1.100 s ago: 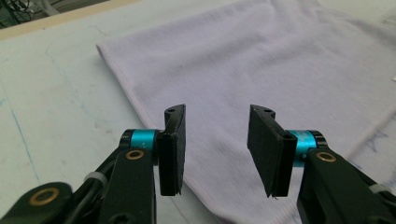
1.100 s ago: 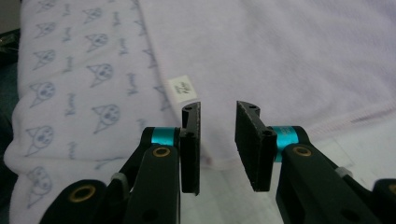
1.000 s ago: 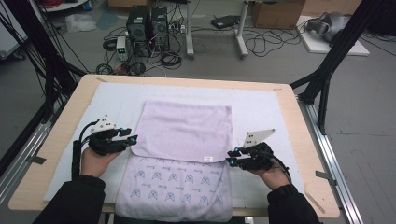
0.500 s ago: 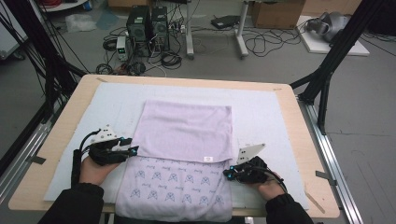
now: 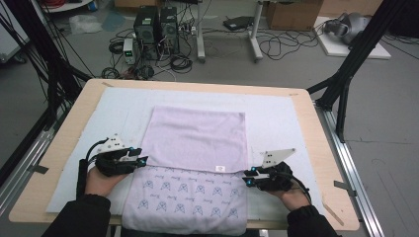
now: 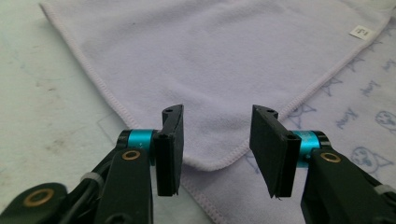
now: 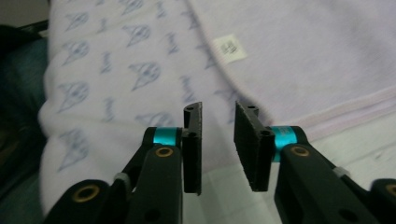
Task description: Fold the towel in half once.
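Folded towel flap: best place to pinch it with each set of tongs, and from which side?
Take the towel by the two near corners of its plain folded-over flap. The left tongs are open around the left corner, which curls slightly off the printed layer, so come in low from the left edge. The right tongs are open at the hemmed right edge; approach from the right likewise.

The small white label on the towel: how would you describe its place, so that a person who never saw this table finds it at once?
Start from the wooden table and the lilac towel on its pale mat. The towel's plain top layer is folded over a layer printed with blue figures. The small white label lies on that plain layer, just above its near edge, toward the right gripper; it is the only white tag on the plain cloth.
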A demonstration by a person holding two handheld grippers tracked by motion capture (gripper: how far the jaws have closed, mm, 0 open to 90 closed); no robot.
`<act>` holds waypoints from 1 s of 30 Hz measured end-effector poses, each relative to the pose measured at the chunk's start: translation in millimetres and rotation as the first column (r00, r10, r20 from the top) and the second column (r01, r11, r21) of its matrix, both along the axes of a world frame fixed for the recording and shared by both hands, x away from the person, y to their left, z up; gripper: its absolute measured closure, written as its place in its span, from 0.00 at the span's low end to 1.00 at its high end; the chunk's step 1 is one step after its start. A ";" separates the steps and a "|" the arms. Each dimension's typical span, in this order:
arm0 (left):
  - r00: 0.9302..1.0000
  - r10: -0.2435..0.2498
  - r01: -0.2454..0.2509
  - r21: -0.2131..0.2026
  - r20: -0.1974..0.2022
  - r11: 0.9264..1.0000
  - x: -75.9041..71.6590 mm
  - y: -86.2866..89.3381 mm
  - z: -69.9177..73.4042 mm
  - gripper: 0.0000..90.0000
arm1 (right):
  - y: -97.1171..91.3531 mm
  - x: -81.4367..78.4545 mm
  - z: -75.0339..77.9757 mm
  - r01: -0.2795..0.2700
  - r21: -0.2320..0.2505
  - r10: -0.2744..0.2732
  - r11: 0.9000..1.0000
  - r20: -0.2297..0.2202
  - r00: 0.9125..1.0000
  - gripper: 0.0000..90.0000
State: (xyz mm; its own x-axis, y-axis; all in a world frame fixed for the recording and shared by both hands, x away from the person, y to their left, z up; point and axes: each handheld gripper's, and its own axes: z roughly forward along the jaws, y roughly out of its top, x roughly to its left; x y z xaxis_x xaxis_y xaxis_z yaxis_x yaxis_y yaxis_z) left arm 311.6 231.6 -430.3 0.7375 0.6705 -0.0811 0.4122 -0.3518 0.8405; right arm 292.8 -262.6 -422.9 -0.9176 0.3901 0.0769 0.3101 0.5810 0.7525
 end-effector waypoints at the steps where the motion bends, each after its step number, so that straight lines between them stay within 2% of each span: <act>1: 1.000 -0.014 0.014 0.001 -0.004 1.000 1.3 -1.2 -0.5 0.61 | 1.8 4.6 0.3 0.006 0.006 -0.006 1.000 -0.006 1.000 0.75; 4: 0.999 -0.047 0.047 0.006 -0.009 0.999 3.1 -5.4 -2.4 0.57 | 8.0 17.8 -0.9 0.022 0.029 -0.022 0.999 -0.005 1.000 0.63; 5: 0.998 -0.054 0.054 0.008 -0.017 0.999 3.3 -6.4 -3.3 0.57 | 9.8 22.0 -2.4 0.022 0.033 -0.021 0.999 -0.016 1.000 0.63; 7: 0.997 -0.066 0.067 0.017 -0.029 0.998 3.7 -6.4 -5.0 0.57 | 12.6 28.1 -6.8 0.034 0.019 -0.034 0.999 -0.008 0.999 0.63; 10: 0.997 -0.065 0.067 0.029 -0.040 0.997 4.0 -6.2 -7.7 0.58 | 12.4 36.6 -13.3 0.047 0.019 -0.046 0.999 -0.022 0.999 0.65; 13: 0.997 -0.043 0.048 0.080 -0.057 0.996 6.8 -7.7 -12.1 0.59 | 11.8 40.2 -17.3 0.060 0.011 -0.060 0.998 -0.038 0.997 0.66; 15: 0.998 -0.036 0.042 0.112 -0.054 0.993 7.9 -8.9 -15.1 0.62 | 11.4 41.2 -19.1 0.075 0.008 -0.074 0.997 -0.045 0.996 0.69; 18: 0.999 -0.016 0.021 0.124 -0.038 0.992 7.3 -9.0 -15.3 0.71 | 11.2 41.8 -22.0 0.088 0.003 -0.088 0.996 -0.046 0.995 0.77; 21: 0.999 0.005 0.001 0.120 -0.043 0.993 7.8 -7.8 -15.3 0.76 | 11.3 42.0 -21.8 0.093 -0.006 -0.093 0.996 -0.039 0.995 0.85; 23: 1.000 0.012 -0.008 0.128 -0.026 0.992 7.4 -8.0 -15.6 0.82 | 11.5 41.6 -21.0 0.093 -0.007 -0.093 0.996 -0.032 0.995 0.89; 26: 0.999 0.020 -0.017 0.115 -0.029 0.993 9.2 -5.9 -15.8 0.95 | 11.2 42.3 -20.2 0.082 -0.004 -0.082 0.997 -0.026 0.996 0.93; 30: 0.999 0.022 -0.019 0.087 -0.037 0.996 9.6 -3.3 -15.2 0.96 | 8.3 43.1 -18.6 0.083 0.025 -0.082 0.996 -0.032 0.996 0.94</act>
State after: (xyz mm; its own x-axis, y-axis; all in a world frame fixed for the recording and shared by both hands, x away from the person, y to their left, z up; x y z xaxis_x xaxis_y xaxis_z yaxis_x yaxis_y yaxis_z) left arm 321.2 228.3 -445.5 0.7209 0.6913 -0.0498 0.4513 -0.4136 0.7907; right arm 335.9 -254.3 -441.5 -0.8793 0.4618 0.1164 0.3798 0.5323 0.7566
